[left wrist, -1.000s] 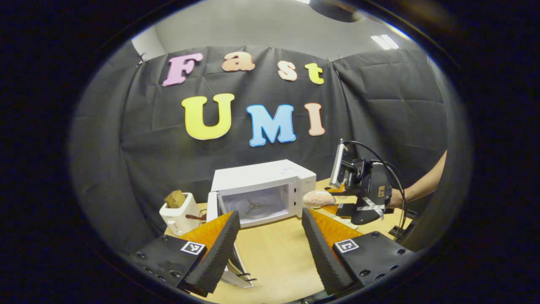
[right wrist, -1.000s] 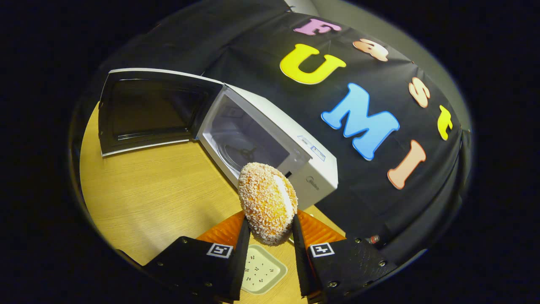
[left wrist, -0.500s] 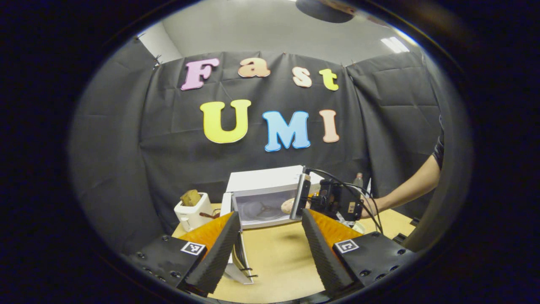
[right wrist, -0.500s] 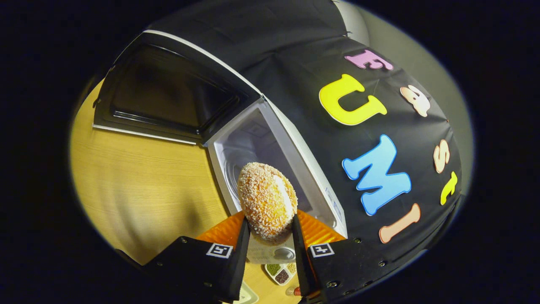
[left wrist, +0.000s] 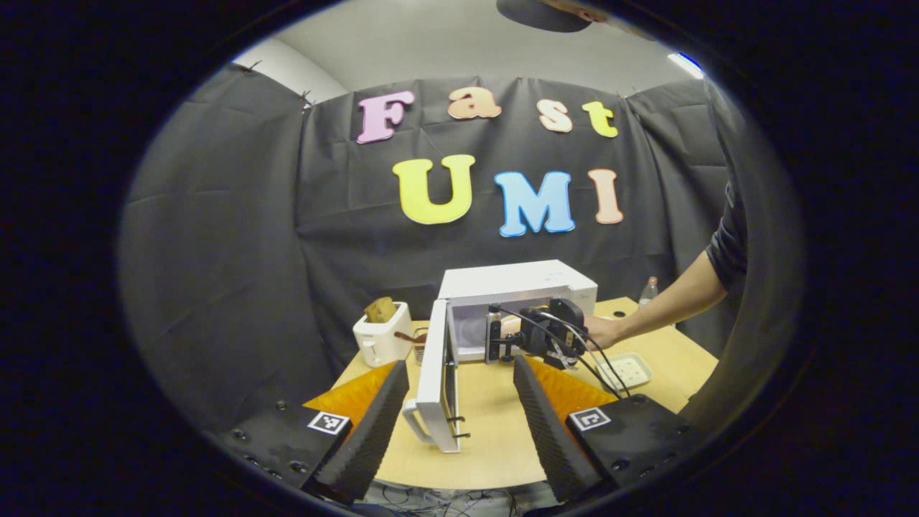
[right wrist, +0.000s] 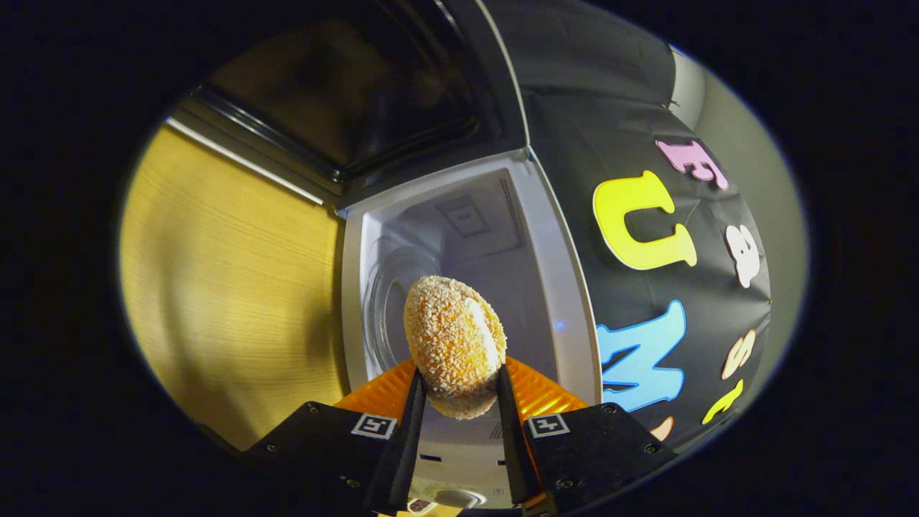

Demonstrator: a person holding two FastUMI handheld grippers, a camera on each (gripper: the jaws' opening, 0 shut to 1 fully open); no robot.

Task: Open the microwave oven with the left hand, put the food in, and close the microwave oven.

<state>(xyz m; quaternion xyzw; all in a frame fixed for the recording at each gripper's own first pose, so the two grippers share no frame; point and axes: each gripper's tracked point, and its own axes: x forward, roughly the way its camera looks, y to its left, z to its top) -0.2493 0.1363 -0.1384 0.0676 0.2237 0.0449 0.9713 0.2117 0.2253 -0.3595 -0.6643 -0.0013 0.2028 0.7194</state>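
Both fingers of the right claw (right wrist: 455, 431) pressed on a crumb-coated bun (right wrist: 454, 345), held at the mouth of the white microwave (right wrist: 560, 287), whose cavity lay at 12 o'clock from it. At 11 o'clock the dark-windowed door (right wrist: 373, 93) stood swung wide over the wooden counter (right wrist: 215, 287). The left claw (left wrist: 459, 424) hung spread and empty, well back from the oven. Beyond it, at 12 o'clock, stood the open door's edge (left wrist: 436, 388), and at 11 o'clock a white toaster (left wrist: 379, 339). A hand (left wrist: 603, 332) held the right claw at the cavity.
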